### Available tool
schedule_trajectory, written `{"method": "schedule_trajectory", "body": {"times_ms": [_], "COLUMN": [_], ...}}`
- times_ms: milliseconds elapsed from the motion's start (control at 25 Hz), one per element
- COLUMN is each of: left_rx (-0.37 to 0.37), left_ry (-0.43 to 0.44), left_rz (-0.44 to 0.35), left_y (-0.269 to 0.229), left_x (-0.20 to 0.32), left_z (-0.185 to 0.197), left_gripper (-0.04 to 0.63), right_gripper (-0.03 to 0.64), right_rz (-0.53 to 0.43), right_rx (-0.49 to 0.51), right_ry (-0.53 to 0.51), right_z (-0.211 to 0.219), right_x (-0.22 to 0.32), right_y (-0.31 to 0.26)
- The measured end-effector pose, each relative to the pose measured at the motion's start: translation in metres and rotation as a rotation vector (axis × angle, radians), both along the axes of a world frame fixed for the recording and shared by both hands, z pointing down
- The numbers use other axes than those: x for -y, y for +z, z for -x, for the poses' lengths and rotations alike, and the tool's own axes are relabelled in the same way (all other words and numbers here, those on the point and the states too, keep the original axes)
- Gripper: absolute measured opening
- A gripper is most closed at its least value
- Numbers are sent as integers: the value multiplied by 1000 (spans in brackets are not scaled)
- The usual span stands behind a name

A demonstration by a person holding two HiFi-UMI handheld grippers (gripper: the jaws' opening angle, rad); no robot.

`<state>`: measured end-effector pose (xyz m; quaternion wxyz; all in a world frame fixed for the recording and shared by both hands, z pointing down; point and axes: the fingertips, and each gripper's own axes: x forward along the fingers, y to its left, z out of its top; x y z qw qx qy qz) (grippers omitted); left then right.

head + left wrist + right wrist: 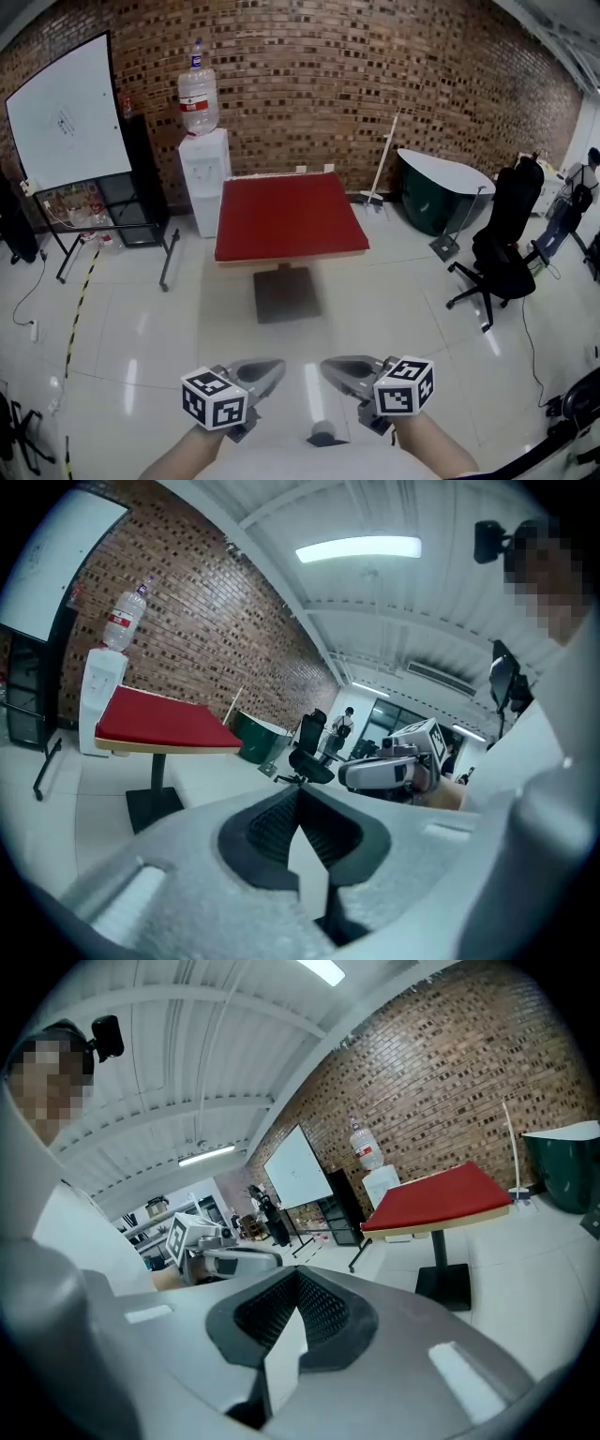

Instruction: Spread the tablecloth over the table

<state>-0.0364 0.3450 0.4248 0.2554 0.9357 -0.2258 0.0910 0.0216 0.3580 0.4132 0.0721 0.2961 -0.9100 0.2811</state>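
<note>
While both grippers hang low in front of the person, well short of the table (291,256), the red tablecloth (289,214) already lies on the tabletop. It sits flat and covers the whole top, with a strip of pale wooden edge showing just under its near side. Its near edge faces the person and its far edge runs along the brick wall (375,84) behind. The cloth looks close to square, so I cannot tell which side is the long one. From the head view it appears a little wider than deep, though that may only be the angle.

The left gripper (300,799) has its claw closed, the dark ribbed pads meeting at the tips with nothing held between them. The right gripper (297,1281) is the same: claw closed and empty. Both point roughly forward and slightly inward, so each one shows in the other's view.

Just left of the table stands a white water dispenser (204,178) with a bottle (198,98) on top, and a whiteboard (66,112) stands further left. To the right are a dark green tub (441,197) and a black office chair (502,253).
</note>
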Motion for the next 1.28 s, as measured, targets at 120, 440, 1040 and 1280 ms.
{"method": "schedule_trajectory", "body": {"times_ms": [120, 440, 1040, 1280], "left_rx": [5, 30, 35, 41], "left_ry": [-22, -72, -100, -106], "left_rz": [-30, -35, -11, -4], "left_y": [-4, 3, 17, 15], "left_x": [-16, -64, -153, -178], "left_z": [2, -12, -64, -71], "left_gripper": [2, 2, 2, 2], "right_gripper": [0, 0, 0, 0], "right_rz": [6, -4, 29, 35], "right_rx": [24, 25, 33, 34], "right_ry": [-8, -58, -96, -108], "right_z": [0, -13, -63, -68], "right_x": [-18, -64, -152, -176], "right_y": [0, 0, 15, 13]}}
